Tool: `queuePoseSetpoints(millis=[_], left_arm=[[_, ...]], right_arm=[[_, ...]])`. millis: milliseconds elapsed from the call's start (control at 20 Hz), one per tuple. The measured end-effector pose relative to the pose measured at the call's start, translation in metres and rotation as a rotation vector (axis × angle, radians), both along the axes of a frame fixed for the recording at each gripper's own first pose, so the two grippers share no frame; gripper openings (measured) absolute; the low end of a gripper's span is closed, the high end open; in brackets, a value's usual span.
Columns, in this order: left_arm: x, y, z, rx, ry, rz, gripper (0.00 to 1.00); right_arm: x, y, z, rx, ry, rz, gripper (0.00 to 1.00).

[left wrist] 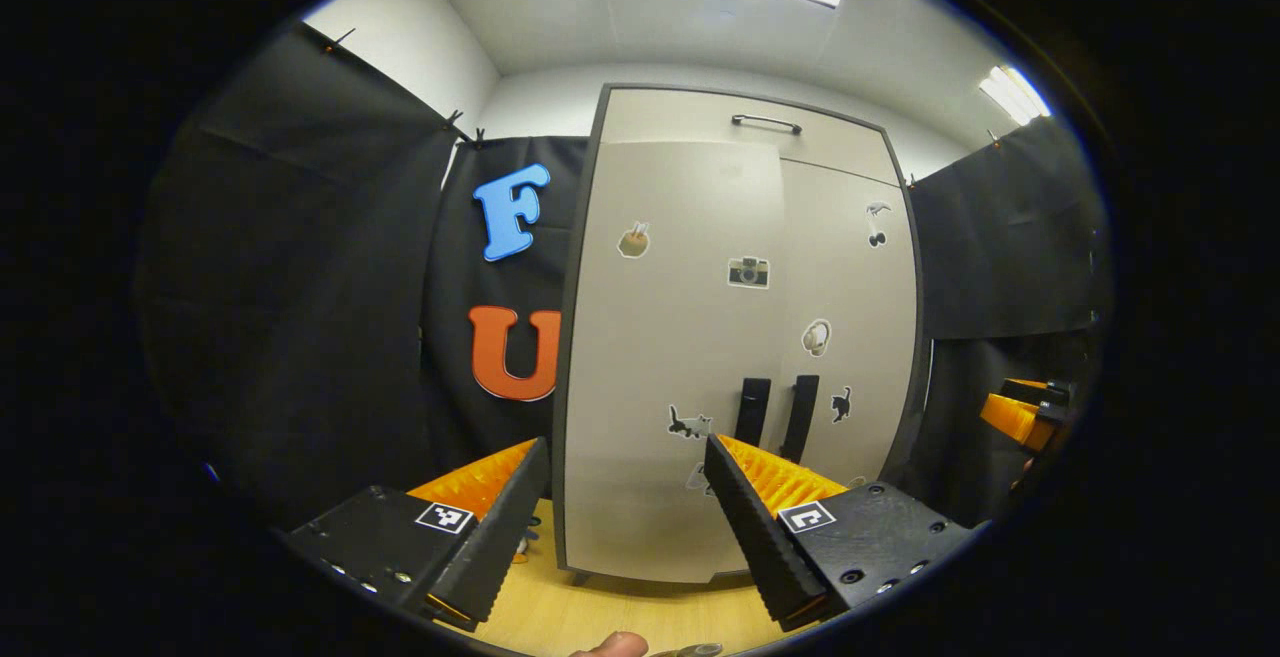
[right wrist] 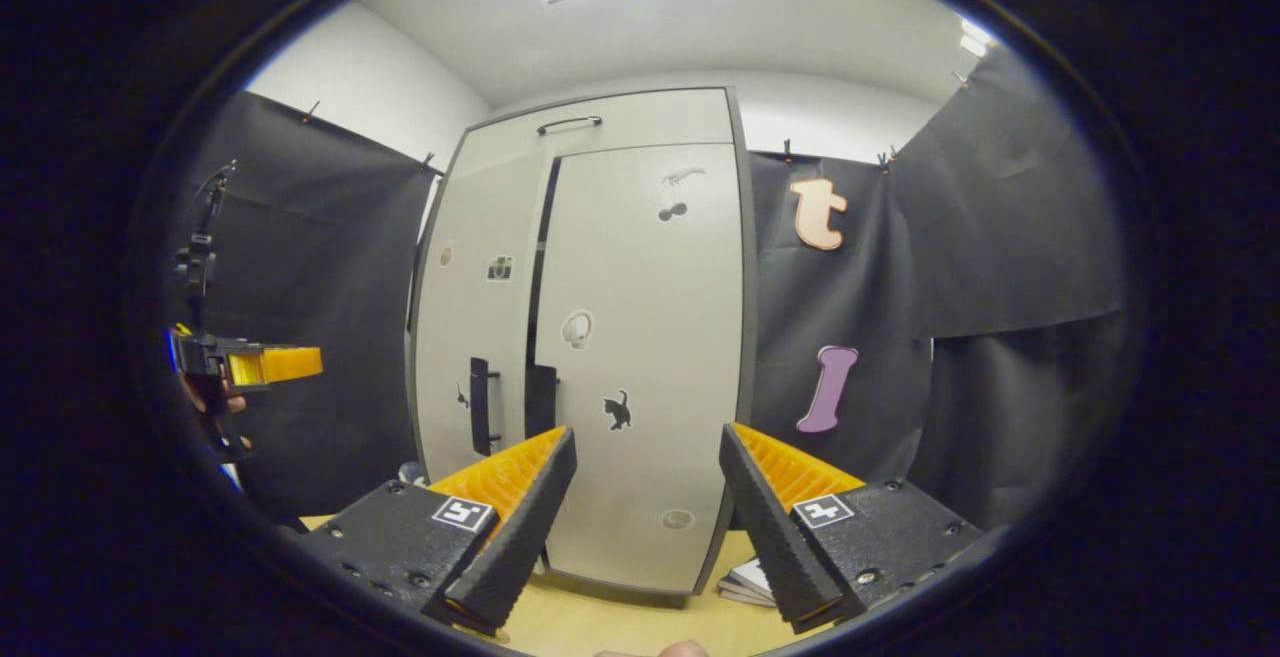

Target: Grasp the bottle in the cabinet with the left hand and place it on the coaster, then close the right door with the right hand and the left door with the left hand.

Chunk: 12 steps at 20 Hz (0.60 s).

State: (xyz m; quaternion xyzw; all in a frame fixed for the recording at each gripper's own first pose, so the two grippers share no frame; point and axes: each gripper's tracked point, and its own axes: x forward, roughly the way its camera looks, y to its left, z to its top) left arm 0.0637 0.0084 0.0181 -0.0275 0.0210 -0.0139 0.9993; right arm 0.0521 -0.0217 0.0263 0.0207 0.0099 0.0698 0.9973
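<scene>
On the wooden table (left wrist: 640,612) stands the tall grey cabinet (left wrist: 735,337) with little stickers on its two doors. From the left gripper view both doors look shut; from the right gripper view a thin dark gap shows between the left door (right wrist: 465,337) and the right door (right wrist: 640,357). No bottle can be seen. Both the left gripper (left wrist: 628,517) and the right gripper (right wrist: 648,517) hang in front of it, fingers wide apart, holding and touching nothing.
</scene>
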Motion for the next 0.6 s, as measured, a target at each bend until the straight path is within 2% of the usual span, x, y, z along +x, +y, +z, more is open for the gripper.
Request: queuePoseSetpoints(millis=[350, 600], left_arm=[[-0.049, 0.045, 0.001, 0.039, -0.005, 0.125, 0.95], [-0.072, 0.062, -0.003, 0.056, -0.013, 0.175, 0.95]], right_arm=[[0.003, 0.036, 0.01, 0.006, -0.023, 0.054, 0.94], [0.001, 0.05, 0.008, 0.009, -0.02, 0.076, 0.94]])
